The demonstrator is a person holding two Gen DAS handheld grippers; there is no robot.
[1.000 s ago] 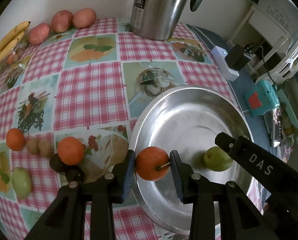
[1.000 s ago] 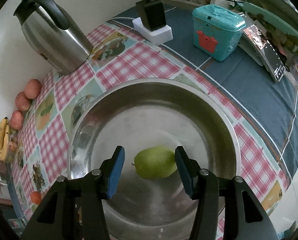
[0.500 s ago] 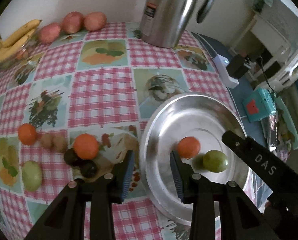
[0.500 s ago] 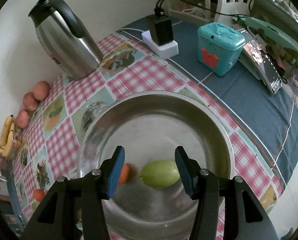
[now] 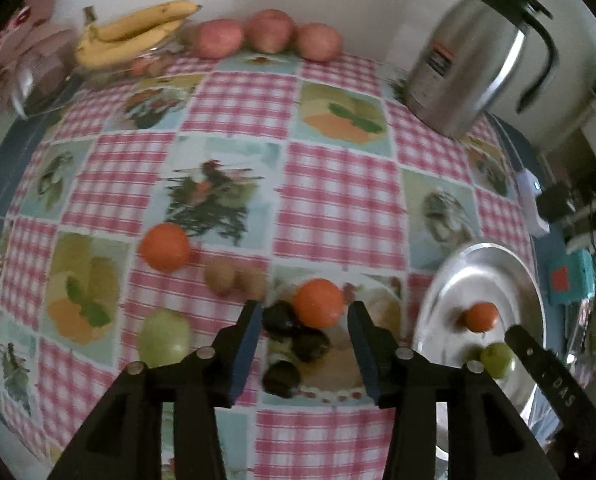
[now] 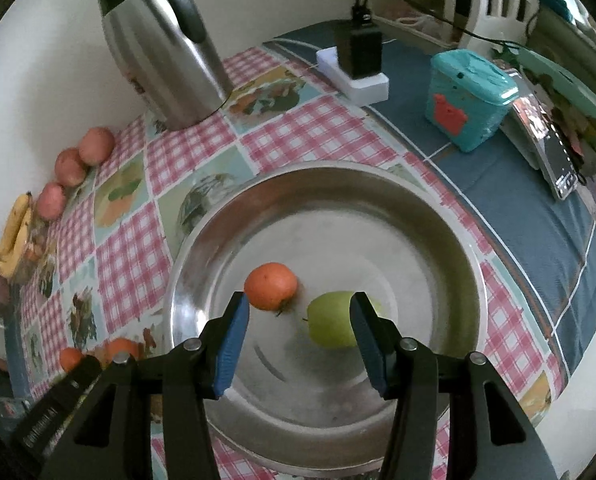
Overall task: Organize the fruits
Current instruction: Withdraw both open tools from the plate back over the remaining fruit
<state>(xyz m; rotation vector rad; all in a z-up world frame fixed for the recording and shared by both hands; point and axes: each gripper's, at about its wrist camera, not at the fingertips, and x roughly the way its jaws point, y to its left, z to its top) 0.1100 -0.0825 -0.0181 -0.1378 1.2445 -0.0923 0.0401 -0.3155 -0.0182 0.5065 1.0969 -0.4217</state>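
My left fingers (image 5: 304, 346) just widened, empty, framing the next orange (image 5: 318, 307) on the bench – dark fruits (image 5: 298, 340) crowd it, may get nudged – right fingers (image 6: 300, 338) released over the pan (image 6: 201, 248) holding orange (image 6: 270, 286) and green fruit (image 6: 332, 324).

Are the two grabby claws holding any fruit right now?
No, neither holds anything. The left gripper is open above the orange on the cloth. The right gripper is open over the bowl, beside the green fruit.
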